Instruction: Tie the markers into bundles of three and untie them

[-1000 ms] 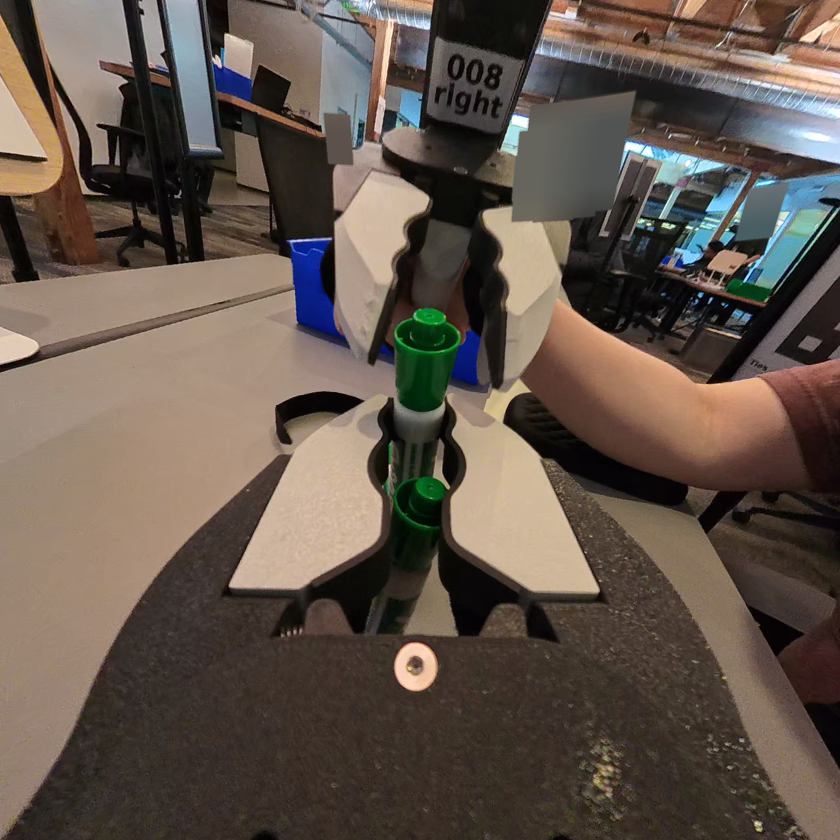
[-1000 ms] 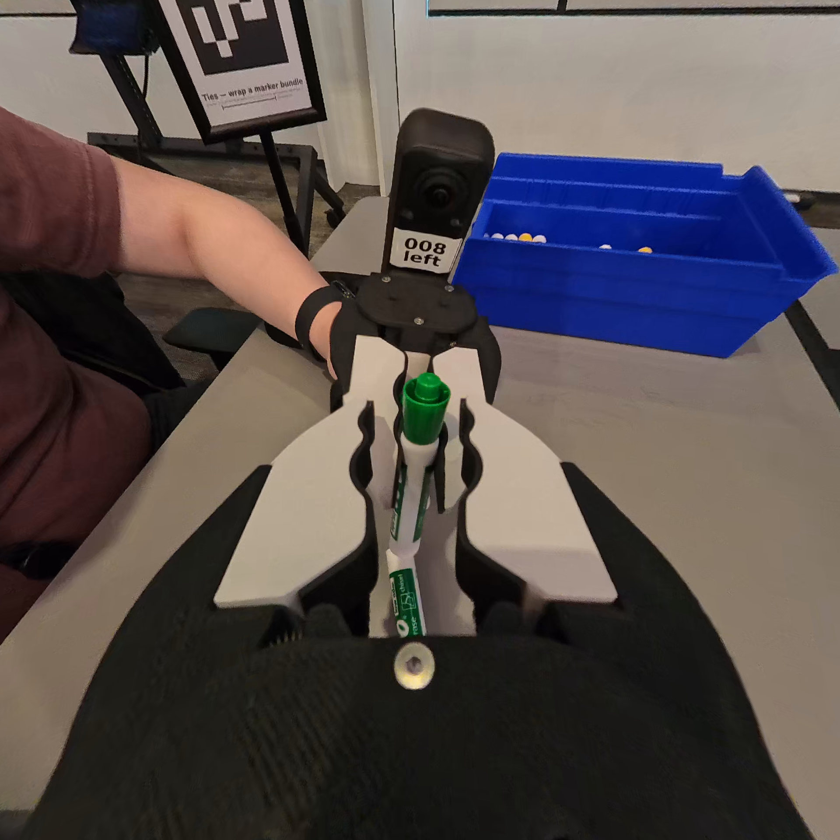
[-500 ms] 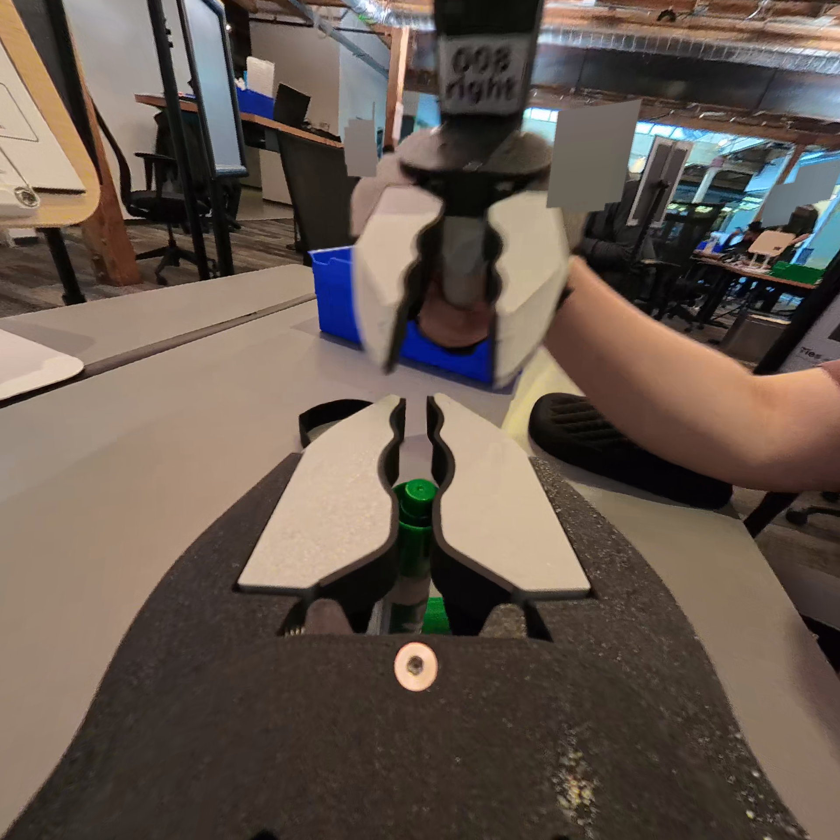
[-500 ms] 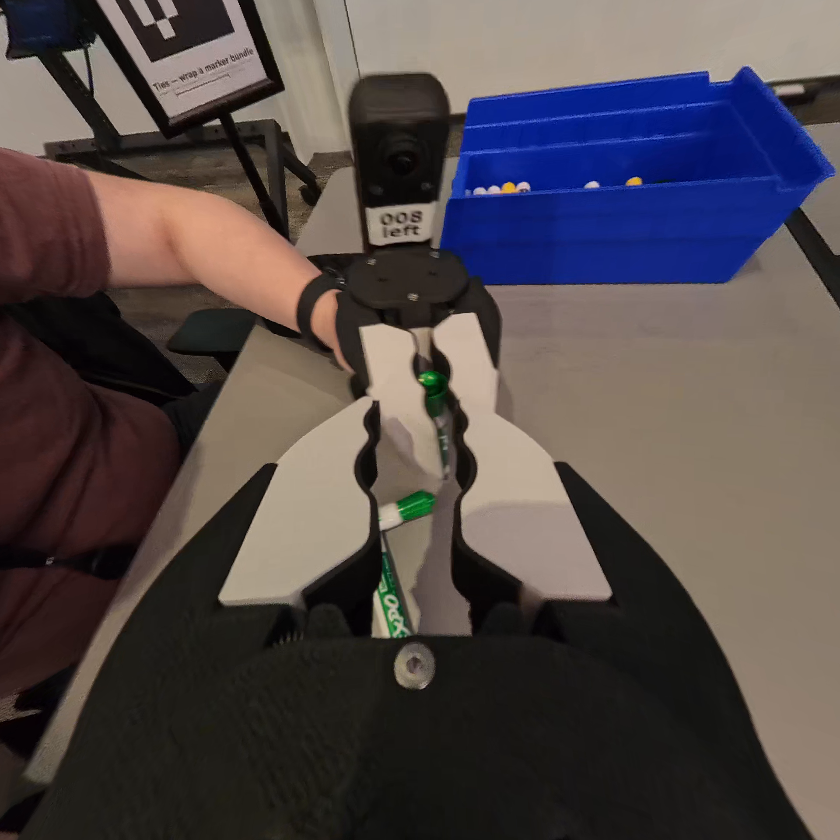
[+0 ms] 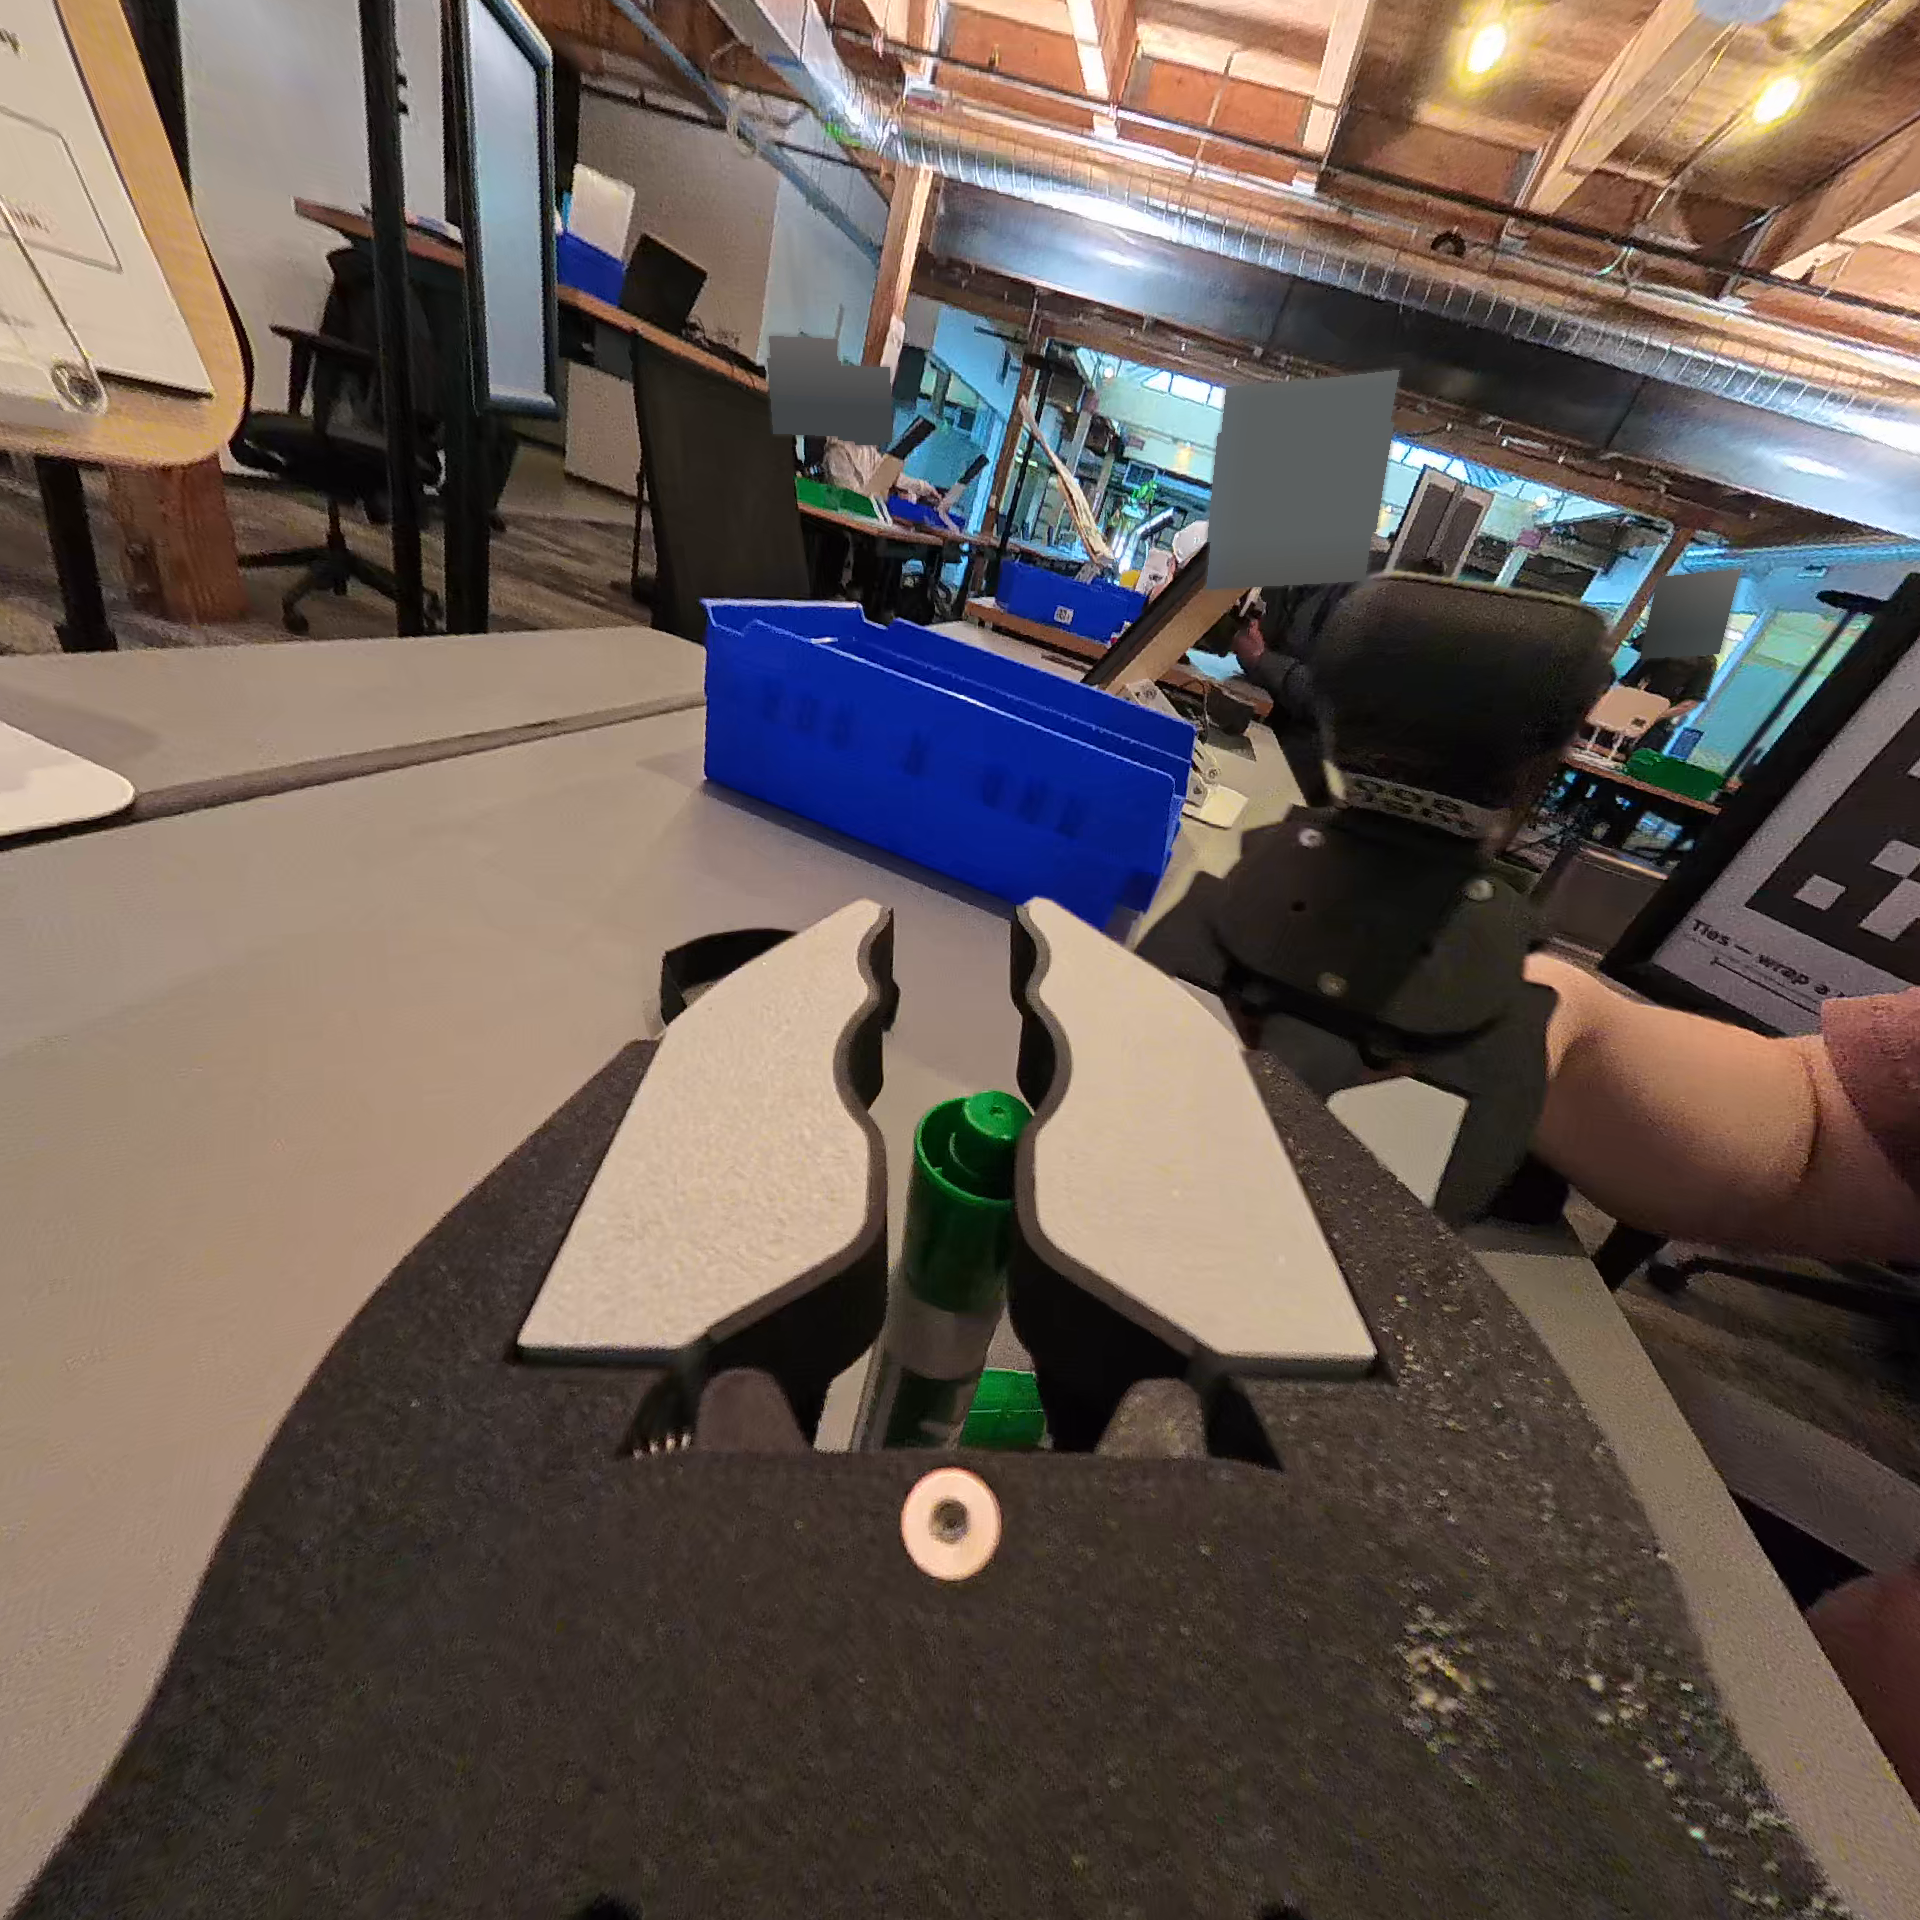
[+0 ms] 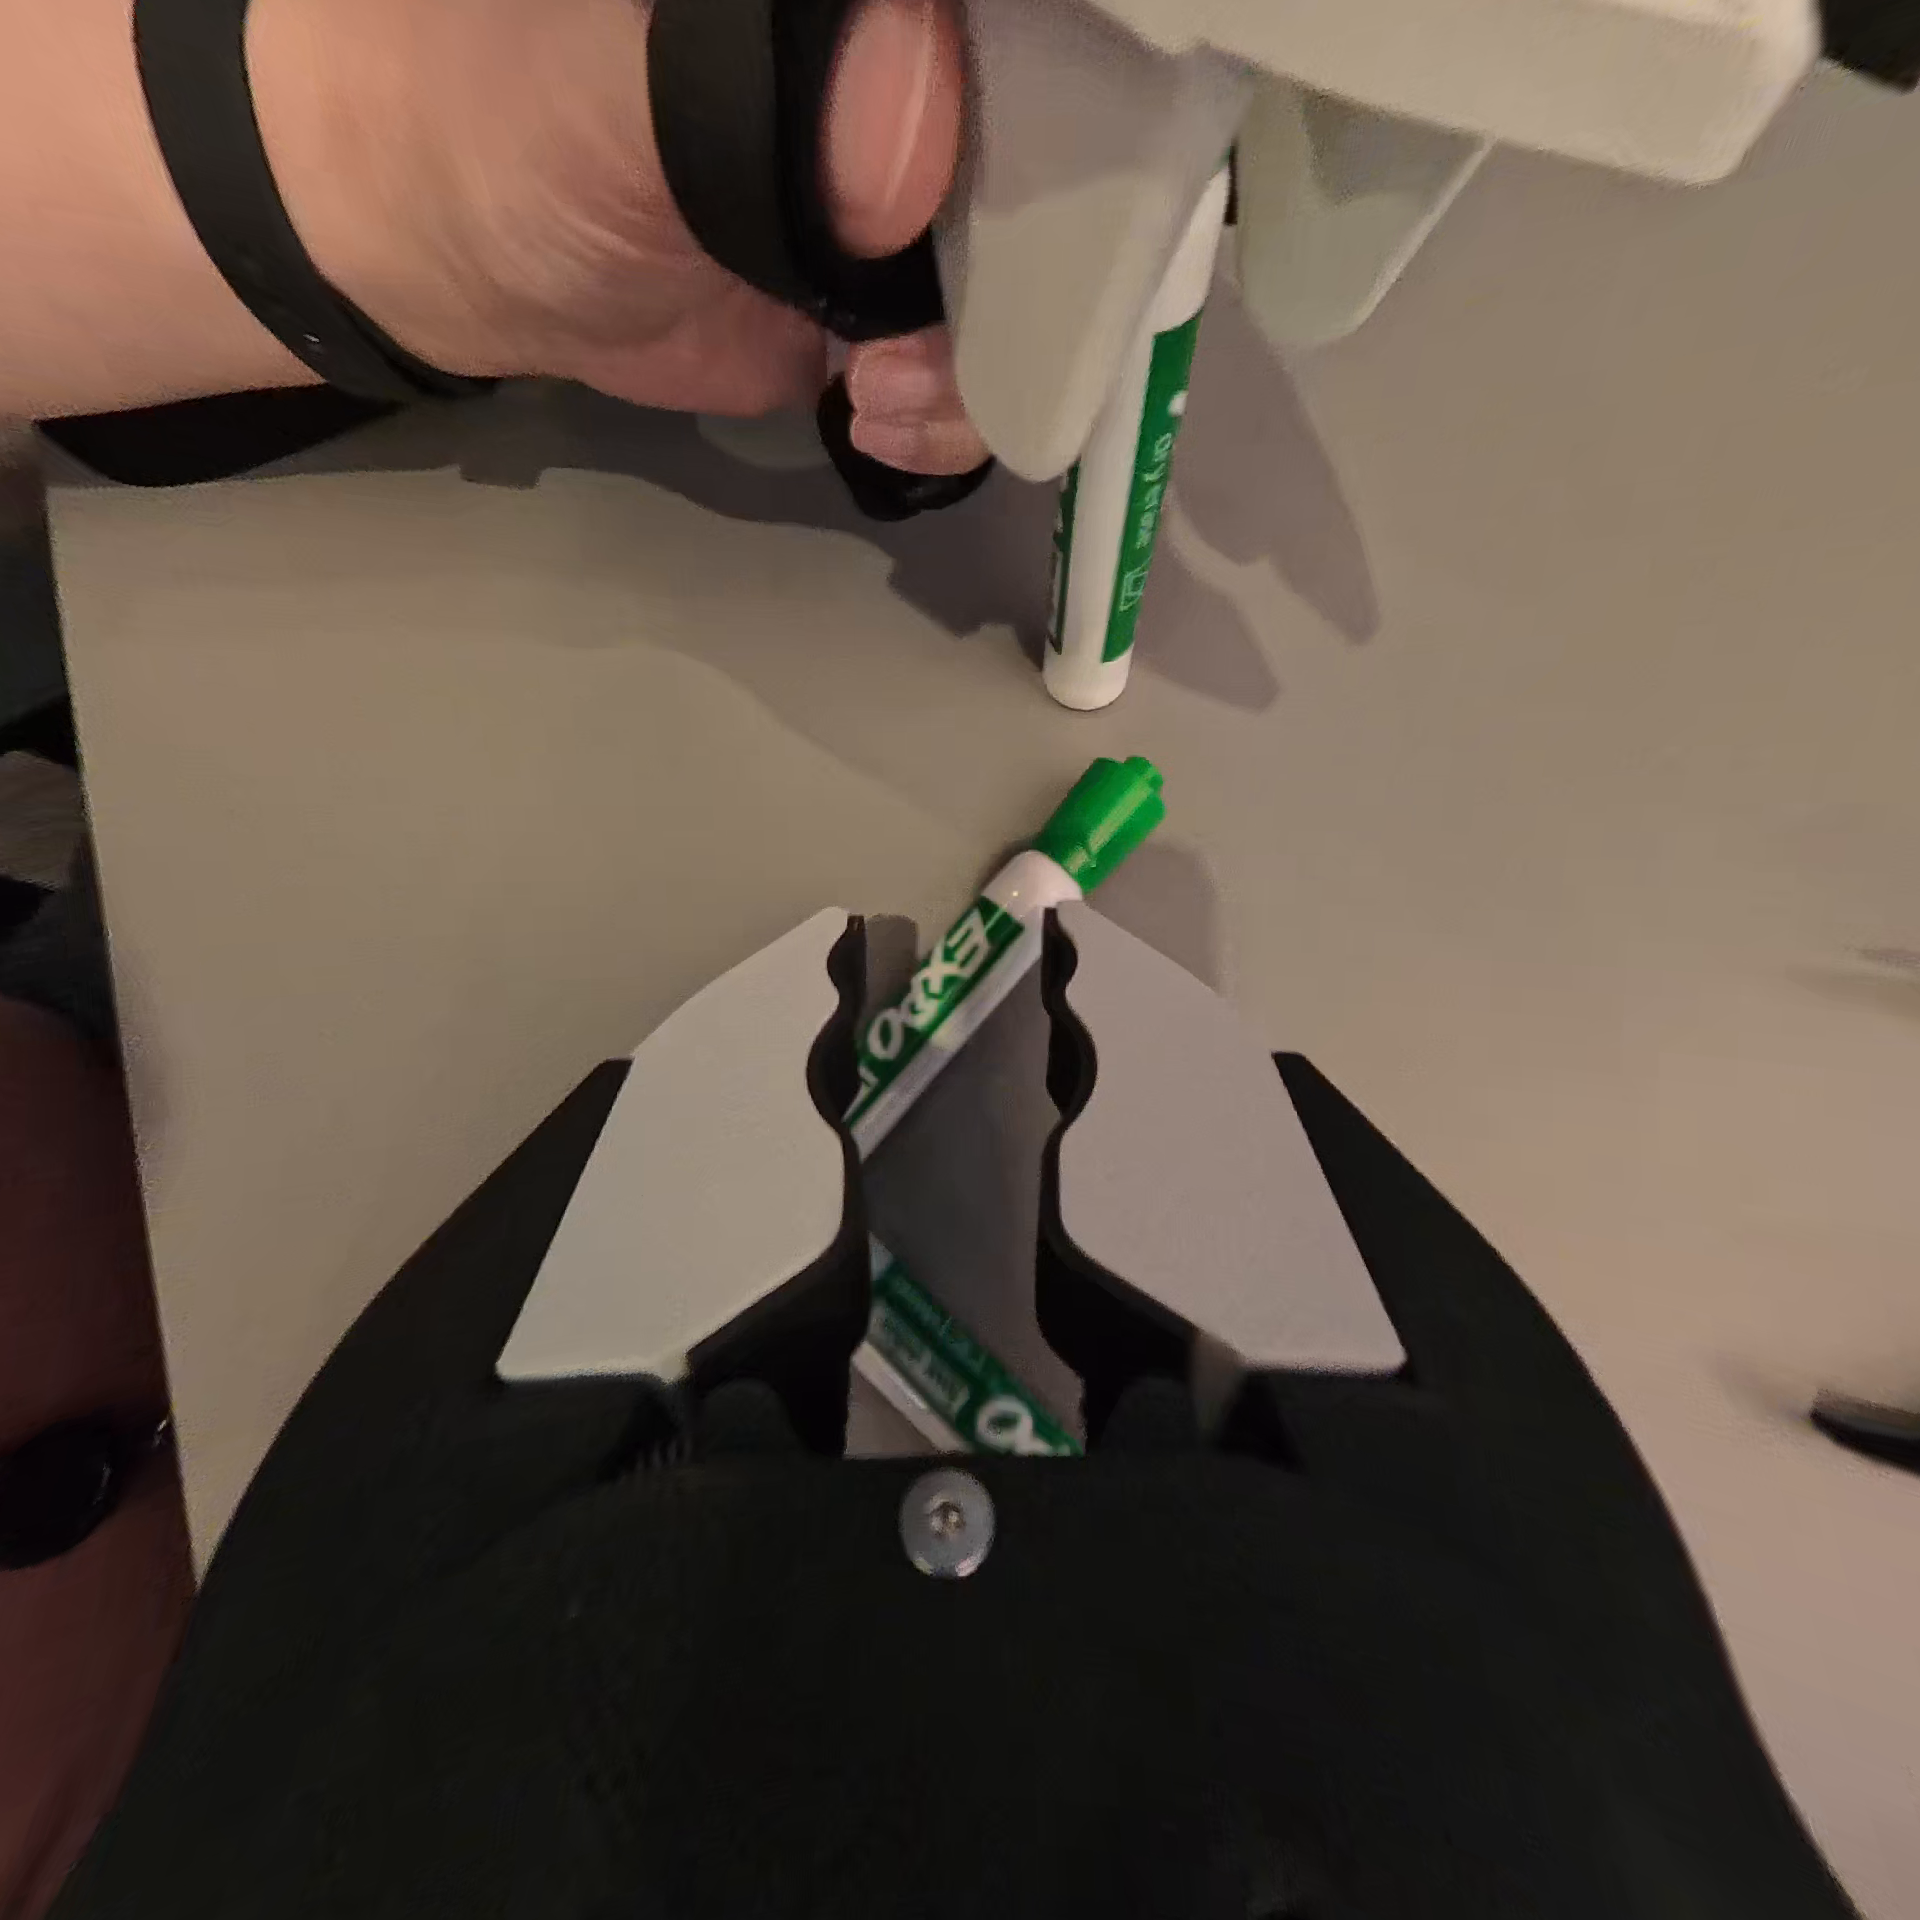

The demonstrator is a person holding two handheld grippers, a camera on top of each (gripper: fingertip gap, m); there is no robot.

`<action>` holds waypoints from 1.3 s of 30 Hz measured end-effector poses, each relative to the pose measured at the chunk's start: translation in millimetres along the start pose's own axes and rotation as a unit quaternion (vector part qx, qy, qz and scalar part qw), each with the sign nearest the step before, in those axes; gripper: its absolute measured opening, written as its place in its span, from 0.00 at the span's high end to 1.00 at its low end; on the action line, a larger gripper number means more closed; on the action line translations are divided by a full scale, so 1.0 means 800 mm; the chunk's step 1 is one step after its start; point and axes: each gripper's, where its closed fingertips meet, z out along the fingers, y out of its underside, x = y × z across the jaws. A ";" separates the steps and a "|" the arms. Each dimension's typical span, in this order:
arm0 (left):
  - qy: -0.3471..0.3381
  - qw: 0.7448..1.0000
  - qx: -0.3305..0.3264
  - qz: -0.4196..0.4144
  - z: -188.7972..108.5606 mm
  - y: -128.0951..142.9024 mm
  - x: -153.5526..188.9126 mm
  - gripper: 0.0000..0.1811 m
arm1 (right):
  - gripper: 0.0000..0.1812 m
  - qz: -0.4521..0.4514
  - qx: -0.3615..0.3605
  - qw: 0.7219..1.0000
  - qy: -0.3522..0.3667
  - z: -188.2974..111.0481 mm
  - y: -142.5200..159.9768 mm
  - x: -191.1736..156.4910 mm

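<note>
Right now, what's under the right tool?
Two green markers lie on the grey table under the right tool: one angled between its fingers, cap poking out, and another further back, mostly covered.

Ahead of my left gripper (image 5: pixel 951 925) I see bare grey table (image 5: pixel 312 987); a blue bin (image 5: pixel 935 769) blocks the far side, and a black band (image 5: pixel 707 961) lies near left. Under my right gripper (image 6: pixel 951 920) two green markers (image 6: pixel 997 966) cross; an upright marker (image 6: pixel 1122 499) stands just beyond.
</note>
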 end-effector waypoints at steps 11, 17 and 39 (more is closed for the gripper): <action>0.024 0.999 -0.022 0.040 0.002 0.012 0.021 0.72 | 0.82 0.060 0.005 0.993 0.098 0.001 0.023 0.044; -0.023 0.994 0.001 0.107 -0.001 0.002 0.010 0.91 | 0.82 0.082 0.039 0.994 0.062 0.008 0.014 0.052; -0.002 0.998 -0.062 0.024 -0.021 0.014 0.004 0.63 | 0.89 -0.007 0.235 0.965 -0.115 -0.008 -0.103 0.039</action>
